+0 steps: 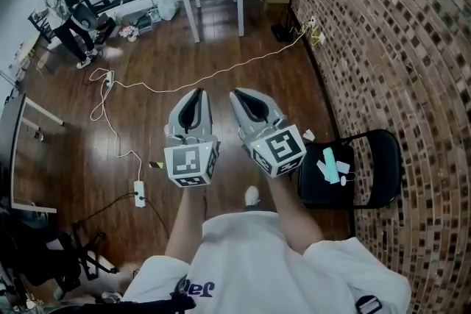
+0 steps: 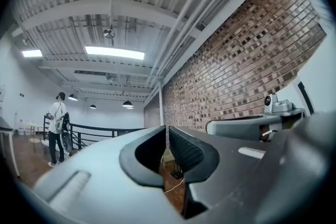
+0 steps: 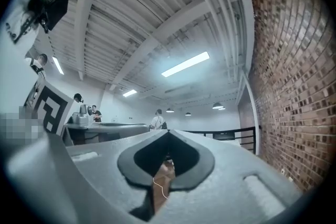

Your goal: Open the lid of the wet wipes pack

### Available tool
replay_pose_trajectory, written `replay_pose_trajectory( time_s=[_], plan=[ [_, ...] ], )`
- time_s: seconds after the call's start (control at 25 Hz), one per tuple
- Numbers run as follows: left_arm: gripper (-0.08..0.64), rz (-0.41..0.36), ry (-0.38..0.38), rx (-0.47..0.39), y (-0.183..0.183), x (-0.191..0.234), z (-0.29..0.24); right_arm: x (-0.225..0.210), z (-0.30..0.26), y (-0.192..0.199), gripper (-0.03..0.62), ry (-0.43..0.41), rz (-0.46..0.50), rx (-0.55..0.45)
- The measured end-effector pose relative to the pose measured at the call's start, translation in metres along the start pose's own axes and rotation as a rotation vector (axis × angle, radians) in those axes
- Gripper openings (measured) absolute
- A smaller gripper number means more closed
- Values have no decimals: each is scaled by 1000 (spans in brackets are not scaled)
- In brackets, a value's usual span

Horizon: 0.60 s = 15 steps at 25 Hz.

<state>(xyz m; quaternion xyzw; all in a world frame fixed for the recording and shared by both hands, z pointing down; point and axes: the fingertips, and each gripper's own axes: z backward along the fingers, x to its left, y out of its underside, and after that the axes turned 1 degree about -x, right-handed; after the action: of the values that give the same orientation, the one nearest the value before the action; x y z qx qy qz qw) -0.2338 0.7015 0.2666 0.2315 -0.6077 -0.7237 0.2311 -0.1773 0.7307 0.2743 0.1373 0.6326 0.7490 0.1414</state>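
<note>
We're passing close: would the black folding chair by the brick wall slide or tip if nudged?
The folding chair has a thin tube frame, so it is probably light and would slide on the glossy wood floor. The small loose items on its seat could likely shift or drop off.

Small items [image 1: 330,165] on chair [image 1: 380,158] unidentifiable.

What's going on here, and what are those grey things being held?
A person stands holding a two-jaw gripper in each hand. The left gripper and right gripper both point ahead, jaws together, nothing between them. Nothing is being handled yet. A black chair by the brick wall carries small teal and white items, possibly the wipes pack.
</note>
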Motion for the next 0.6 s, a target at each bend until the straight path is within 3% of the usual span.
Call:
replay_pose_trajectory(
  time_s=[0.28,0.6],
  plan=[
    [17,13,28,87,41,-3,-68,-55,-26,33,-15,41,-10,31],
    [17,42,44,95,68,25,-149,-126,-78,62,-15,104,-5,46]
  ],
)
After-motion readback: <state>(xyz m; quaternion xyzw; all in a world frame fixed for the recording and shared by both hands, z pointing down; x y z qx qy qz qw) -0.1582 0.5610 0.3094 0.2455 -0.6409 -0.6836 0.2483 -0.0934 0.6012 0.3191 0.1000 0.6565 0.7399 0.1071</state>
